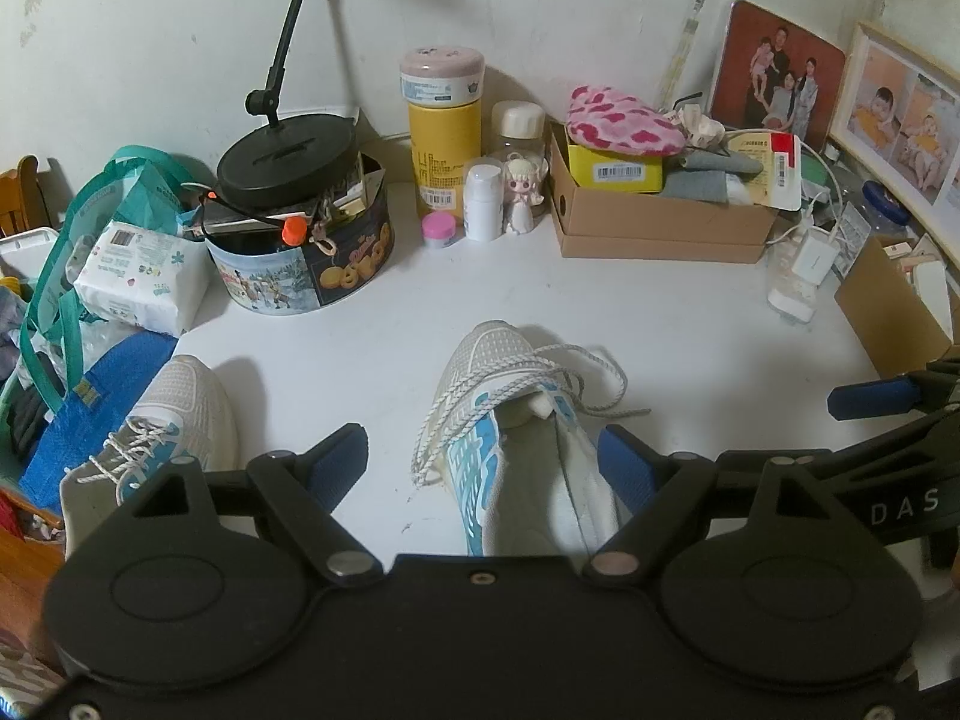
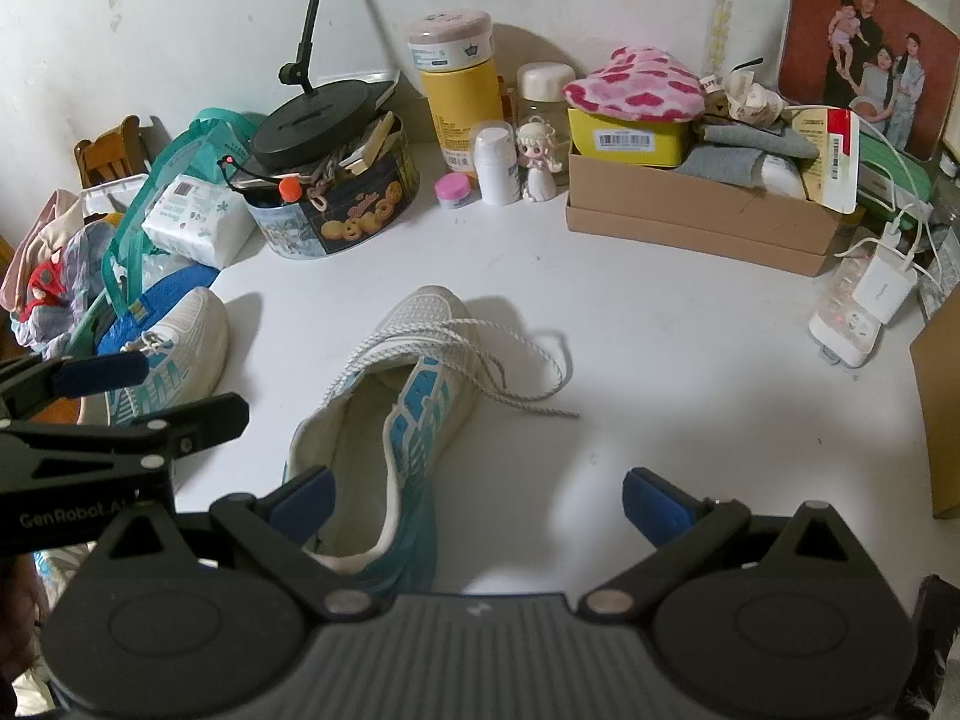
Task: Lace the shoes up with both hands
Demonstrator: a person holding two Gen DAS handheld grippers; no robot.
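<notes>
Two white mesh sneakers with teal side panels sit on the white table (image 1: 690, 312). Left shoe (image 1: 162, 420) far left, laced. Centre sneaker (image 2: 396, 396) near, its speckled rope lace (image 2: 528, 372) loose, trailing right. Left gripper (image 1: 483, 459) and right gripper (image 2: 477, 498): jaws wide, empty. Judged stage: lace pickup; needs pinching the thin aglet ends.

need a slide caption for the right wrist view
Open right gripper hovers over a white-and-blue sneaker with loose laces on a cluttered white table.
</notes>
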